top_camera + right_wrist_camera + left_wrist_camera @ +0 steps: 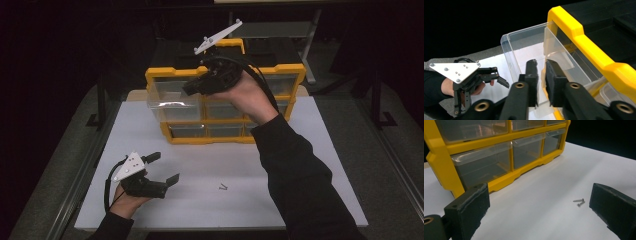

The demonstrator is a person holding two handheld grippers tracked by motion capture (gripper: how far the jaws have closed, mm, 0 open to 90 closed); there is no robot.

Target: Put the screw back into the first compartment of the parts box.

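Here, in the high view, the right gripper (192, 90) hangs over the top left drawer (172, 97) of the yellow organizer (225, 137), which stands at the far side of the white table (300, 170). The drawer is pulled well out of its slot. The left gripper (167, 167) rests near the table's front edge, jaws wide apart and empty, with two small screws (223, 188) lying just to its right.

From the left gripper view, the screws (579, 202) lie loose on the white surface between the spread jaws, nearer the right one, and the organizer's lower drawers (484, 163) are shut. A careless sweep here could likely scatter the screws, since they are small and would roll.

In the right gripper view, the jaws stand only a little apart over the open drawer (529, 50), beside its clear front wall (556, 50); no pad visibly presses on it, so I judge nothing is gripped. The drawer overhangs far; a bump or a pull could probably tip it out of the organizer (584, 40).
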